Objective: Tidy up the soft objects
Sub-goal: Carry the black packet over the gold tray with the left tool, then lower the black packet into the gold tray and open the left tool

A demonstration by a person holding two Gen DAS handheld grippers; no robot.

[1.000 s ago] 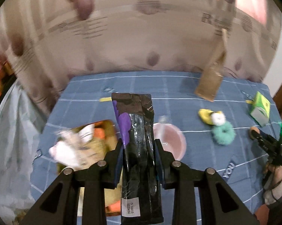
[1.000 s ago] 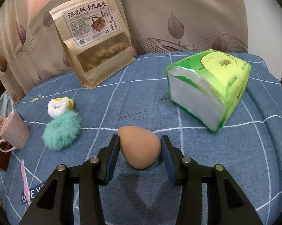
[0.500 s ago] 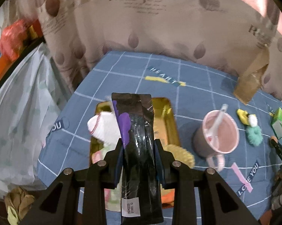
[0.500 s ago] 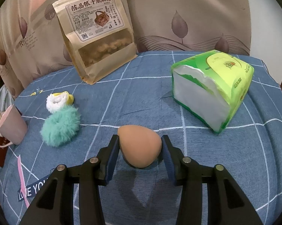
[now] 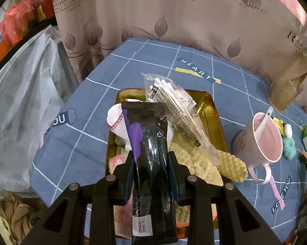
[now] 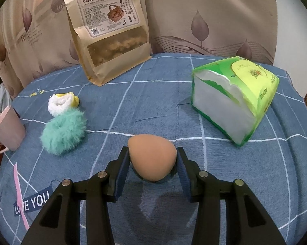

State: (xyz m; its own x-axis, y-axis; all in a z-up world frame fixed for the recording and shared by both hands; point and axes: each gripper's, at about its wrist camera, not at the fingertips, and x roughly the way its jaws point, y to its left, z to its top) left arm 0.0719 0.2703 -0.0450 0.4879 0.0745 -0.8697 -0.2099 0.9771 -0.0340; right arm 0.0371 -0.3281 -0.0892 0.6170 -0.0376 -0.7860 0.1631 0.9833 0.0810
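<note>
My left gripper [image 5: 151, 159] is shut on a long black pouch [image 5: 149, 147] with a purple patch, held over a gold tray [image 5: 214, 110]. The tray holds a bag of cotton swabs [image 5: 173, 104], a white sock [image 5: 117, 121], yellow knitted pieces [image 5: 231, 163] and a pink cloth [image 5: 115, 161]. My right gripper [image 6: 152, 163] is shut on a tan egg-shaped makeup sponge [image 6: 152, 160] a little above the blue checked cloth [image 6: 153, 102]. A teal fluffy scrunchie [image 6: 64, 129] and a white-and-yellow sock [image 6: 61, 102] lie to its left.
A pink mug [image 5: 261, 138] with a spoon stands right of the tray. A brown snack bag [image 6: 110, 34] leans on the curtain and a green tissue pack [image 6: 233, 100] sits at the right. A pale plastic bag [image 5: 20, 106] hangs off the table's left edge.
The left gripper has carried the black pouch leftward and down over the gold tray, which now looks larger and closer. The right gripper with the sponge has stayed almost still.
</note>
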